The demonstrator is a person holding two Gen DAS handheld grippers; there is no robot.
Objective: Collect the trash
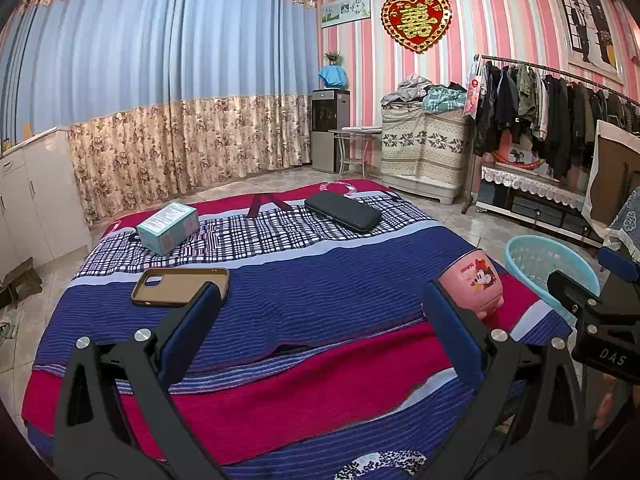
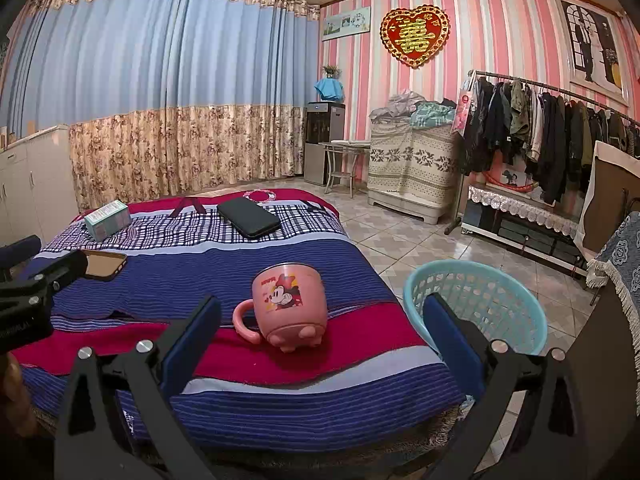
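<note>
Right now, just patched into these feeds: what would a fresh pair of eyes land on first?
Probably the pink cartoon mug, upright near the front right corner of the striped bed cover, straight ahead of the right gripper, whose jaws are open. Next, the turquoise basket on the floor right of the bed. On the far wall hangs a red and gold heart.

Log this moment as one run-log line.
left gripper: open, holding nothing | right gripper: open, facing pink mug | phone case, box, black pouch on bed | basket on floor
</note>
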